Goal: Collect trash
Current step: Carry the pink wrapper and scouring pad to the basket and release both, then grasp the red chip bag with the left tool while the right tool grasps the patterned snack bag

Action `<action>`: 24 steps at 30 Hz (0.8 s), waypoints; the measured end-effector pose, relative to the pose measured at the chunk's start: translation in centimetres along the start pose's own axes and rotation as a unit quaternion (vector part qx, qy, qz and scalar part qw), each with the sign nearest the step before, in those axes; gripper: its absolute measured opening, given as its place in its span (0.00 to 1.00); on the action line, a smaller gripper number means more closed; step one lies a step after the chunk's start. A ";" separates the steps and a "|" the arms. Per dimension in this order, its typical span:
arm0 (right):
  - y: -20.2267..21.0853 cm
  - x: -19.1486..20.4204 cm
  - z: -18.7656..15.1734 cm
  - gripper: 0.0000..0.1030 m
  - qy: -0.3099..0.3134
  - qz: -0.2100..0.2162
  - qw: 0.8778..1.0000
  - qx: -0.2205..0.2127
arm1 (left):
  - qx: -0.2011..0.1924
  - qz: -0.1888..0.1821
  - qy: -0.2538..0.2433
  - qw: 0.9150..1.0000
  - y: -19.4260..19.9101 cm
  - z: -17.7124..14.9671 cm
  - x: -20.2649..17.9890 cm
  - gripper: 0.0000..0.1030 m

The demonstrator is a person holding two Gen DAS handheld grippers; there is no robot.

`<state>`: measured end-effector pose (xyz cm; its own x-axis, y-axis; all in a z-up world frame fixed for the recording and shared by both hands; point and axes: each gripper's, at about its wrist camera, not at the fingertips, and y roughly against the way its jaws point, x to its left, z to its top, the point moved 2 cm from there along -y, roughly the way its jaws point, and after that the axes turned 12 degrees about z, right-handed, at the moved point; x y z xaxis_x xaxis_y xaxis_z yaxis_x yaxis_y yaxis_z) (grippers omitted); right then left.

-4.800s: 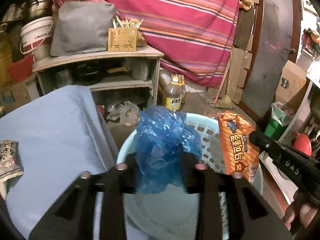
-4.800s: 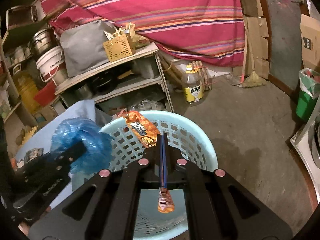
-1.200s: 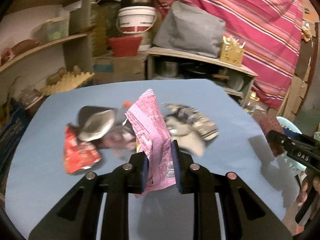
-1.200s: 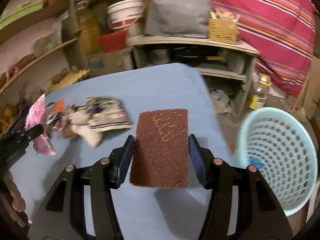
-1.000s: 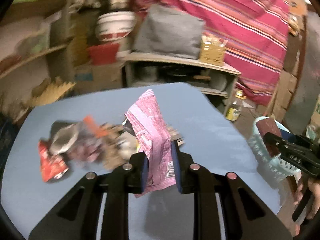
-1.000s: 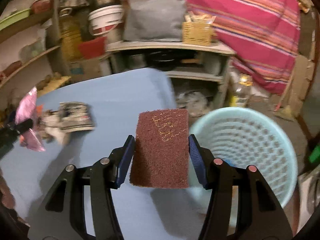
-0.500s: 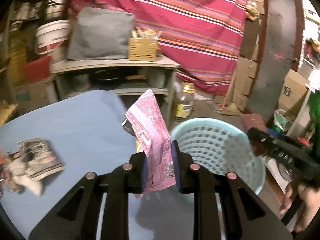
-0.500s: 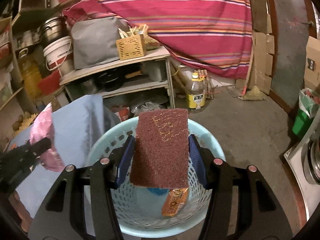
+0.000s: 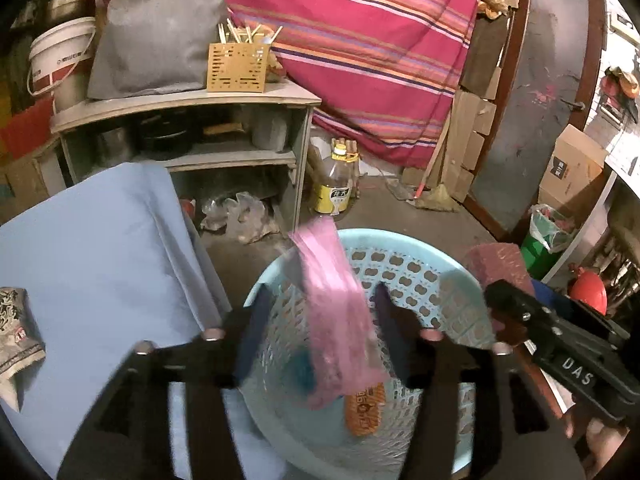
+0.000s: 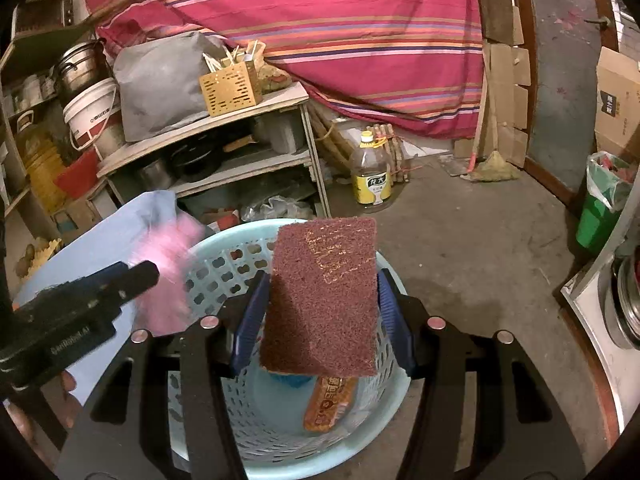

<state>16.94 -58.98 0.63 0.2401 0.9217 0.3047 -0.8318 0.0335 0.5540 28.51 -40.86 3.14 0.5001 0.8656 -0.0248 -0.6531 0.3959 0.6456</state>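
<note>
Over the basket [image 9: 400, 240], the left gripper [image 9: 318, 322] has just been opening, its jaws clear of the blurred pink wrapper [image 9: 336, 320] between them, while the right gripper [image 10: 322, 304] clamps the brown scouring pad [image 10: 324, 292], best released squarely above the basket's middle.

Above the pale blue basket [image 9: 420, 280], the left gripper [image 9: 320, 312] has just opened; the blurred pink wrapper [image 9: 336, 312] seems loose between its jaws.

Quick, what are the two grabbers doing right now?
Left gripper: jaws just opening, pink wrapper loose between them.
Right gripper: closed on the brown scouring pad.
</note>
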 end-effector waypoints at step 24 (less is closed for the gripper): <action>-3.3 13.8 -0.1 0.96 0.050 0.044 0.998 -0.001 | -0.061 0.180 0.054 0.980 12.1 -5.1 19.3 0.94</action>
<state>22.98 -46.31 2.92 0.1157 0.9551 0.2729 -0.8485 -0.0478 0.5271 27.38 -17.85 6.58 0.1647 0.9810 0.1026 -0.8428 0.0859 0.5314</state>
